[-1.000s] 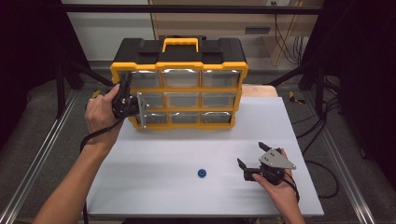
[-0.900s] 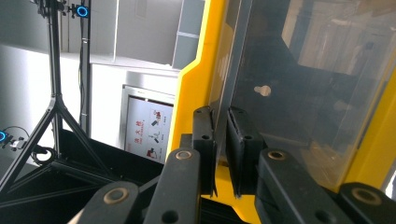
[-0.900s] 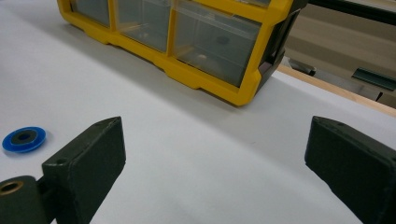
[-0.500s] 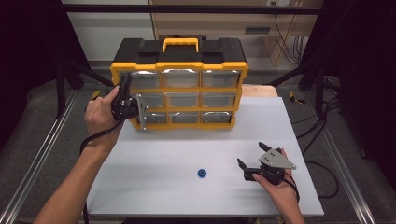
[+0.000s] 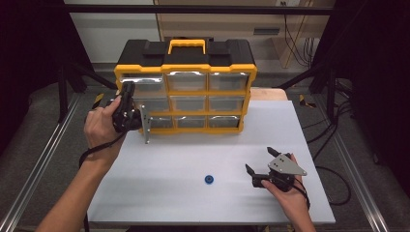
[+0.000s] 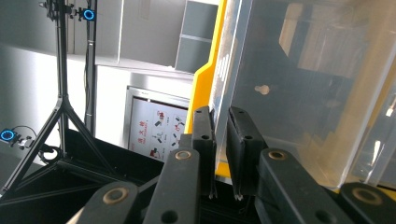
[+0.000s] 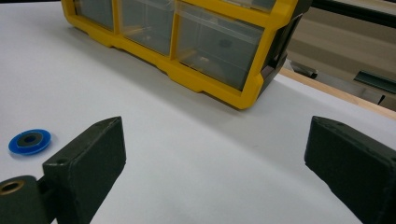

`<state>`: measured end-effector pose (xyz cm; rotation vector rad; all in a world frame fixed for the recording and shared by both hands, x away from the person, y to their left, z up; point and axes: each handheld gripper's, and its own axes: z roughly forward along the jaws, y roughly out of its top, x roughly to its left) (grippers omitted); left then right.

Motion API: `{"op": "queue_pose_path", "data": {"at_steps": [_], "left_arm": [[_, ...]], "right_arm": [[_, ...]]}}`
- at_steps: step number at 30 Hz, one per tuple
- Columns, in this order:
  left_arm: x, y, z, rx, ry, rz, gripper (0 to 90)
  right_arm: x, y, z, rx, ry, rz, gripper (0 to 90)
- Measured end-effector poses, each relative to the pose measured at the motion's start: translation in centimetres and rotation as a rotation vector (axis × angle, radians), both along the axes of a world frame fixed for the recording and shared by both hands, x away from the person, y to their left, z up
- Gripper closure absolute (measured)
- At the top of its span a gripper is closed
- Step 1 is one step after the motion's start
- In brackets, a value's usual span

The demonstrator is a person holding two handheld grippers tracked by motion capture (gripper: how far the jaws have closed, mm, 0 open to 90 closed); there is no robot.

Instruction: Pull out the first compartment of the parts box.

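Early stage, by my reading: left gripper (image 6: 222,154) is clamped on the clear front lip of a drawer (image 6: 299,84) at the left column of the organizer (image 5: 186,87), drawer barely drawn; opening and loading remain. Right gripper (image 5: 261,170) rests on the table (image 5: 193,154), jaws wide, empty. Blue washer (image 5: 209,180) lies loose mid-table. Count: nine drawers (three by three), one washer, two grippers.

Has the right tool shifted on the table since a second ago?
No. The right tool sits at the same spot beside the blue disc, equally far from the yellow organizer, jaws open.
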<state>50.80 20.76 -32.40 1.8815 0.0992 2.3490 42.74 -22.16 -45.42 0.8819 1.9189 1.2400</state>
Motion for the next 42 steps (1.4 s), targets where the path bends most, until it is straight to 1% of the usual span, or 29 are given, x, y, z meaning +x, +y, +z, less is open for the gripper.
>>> {"op": "queue_pose_path", "data": {"at_steps": [7,14,25,36,42], "left_arm": [[-1.0,0.2,-0.1,-0.008,0.0,-0.002,81.7],[-1.6,0.2,-0.1,0.008,-0.001,-0.002,82.0],[-2.7,0.3,-0.2,-0.02,0.001,-0.007,81.5],[-3.7,0.4,-0.4,-0.014,-0.001,-0.009,81.4],[-4.0,0.4,-0.4,-0.013,-0.003,-0.011,81.4]], "right_arm": [[0.0,0.1,0.0,-0.002,0.0,0.005,5.8],[0.0,0.1,0.1,-0.002,0.0,0.008,5.9],[-0.1,0.2,0.1,0.002,0.003,0.009,5.9],[-0.1,0.3,0.0,-0.002,0.004,0.013,5.9],[-0.1,0.4,0.1,-0.003,0.004,0.015,5.9]]}}
